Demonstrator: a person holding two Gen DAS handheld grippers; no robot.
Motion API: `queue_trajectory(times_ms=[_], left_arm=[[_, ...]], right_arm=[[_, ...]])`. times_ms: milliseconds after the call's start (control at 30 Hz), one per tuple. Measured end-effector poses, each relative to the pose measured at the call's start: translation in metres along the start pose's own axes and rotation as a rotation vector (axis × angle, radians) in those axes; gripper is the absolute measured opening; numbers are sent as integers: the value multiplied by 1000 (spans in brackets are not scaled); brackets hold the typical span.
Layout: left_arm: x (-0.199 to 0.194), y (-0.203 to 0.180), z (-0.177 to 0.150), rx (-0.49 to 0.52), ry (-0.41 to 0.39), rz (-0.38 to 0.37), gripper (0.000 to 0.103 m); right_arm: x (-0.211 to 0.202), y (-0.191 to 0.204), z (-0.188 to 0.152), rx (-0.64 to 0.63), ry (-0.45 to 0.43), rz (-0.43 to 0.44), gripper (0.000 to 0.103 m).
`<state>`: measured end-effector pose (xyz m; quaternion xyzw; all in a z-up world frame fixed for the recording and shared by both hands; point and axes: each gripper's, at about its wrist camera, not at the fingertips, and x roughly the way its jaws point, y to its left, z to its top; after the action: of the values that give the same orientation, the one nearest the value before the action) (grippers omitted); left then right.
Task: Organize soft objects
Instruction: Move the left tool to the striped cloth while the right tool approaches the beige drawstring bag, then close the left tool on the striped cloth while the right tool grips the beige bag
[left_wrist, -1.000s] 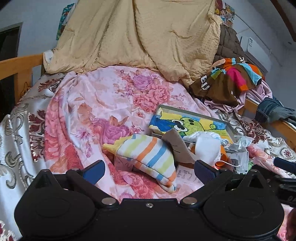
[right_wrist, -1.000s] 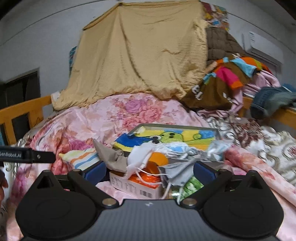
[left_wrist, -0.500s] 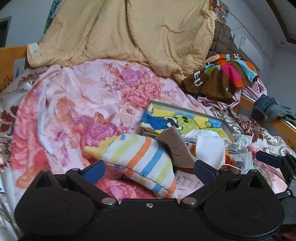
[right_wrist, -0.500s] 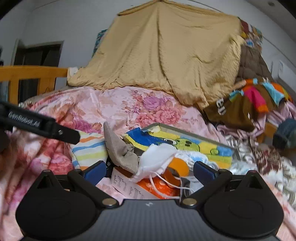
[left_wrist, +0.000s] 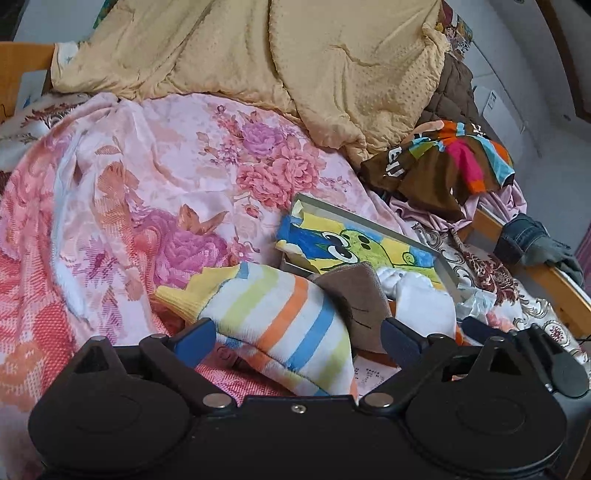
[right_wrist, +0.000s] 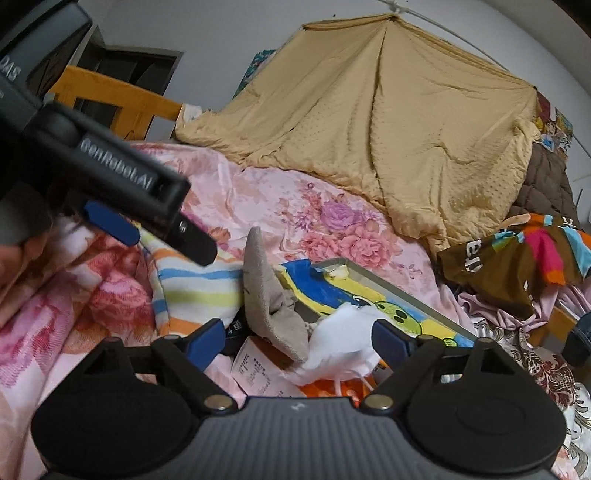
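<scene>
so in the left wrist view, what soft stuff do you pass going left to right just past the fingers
striped sock → brown cloth → white cloth

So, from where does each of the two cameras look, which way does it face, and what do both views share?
Left wrist: sits on the left gripper, faces forward and slightly down at the striped knitted sock; its blue-tipped jaws are closing around it, not pressing.
Right wrist: sits on the right gripper, faces the white crumpled cloth; jaws closing, not pressing; the left gripper and part of a hand show at its left.
Shared: sock, brown-grey cloth, cartoon-printed flat box, beige quilt.
</scene>
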<state>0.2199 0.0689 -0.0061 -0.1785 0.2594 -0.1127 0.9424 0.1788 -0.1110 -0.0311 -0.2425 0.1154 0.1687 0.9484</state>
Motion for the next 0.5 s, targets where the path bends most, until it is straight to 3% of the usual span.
queue_trajectory(times_ms=[133,300,500], left_arm=[[7,5,0,-32,39,-23,86],[11,10,-5,-78,70,-43,82],[18,18,-9,-94,90,-45,71]], right_arm=[[10,3,-2,-18,2,8,79],[21,9,-3,-45,-2,24,69],[32,13,-4,-47,17,42,50]])
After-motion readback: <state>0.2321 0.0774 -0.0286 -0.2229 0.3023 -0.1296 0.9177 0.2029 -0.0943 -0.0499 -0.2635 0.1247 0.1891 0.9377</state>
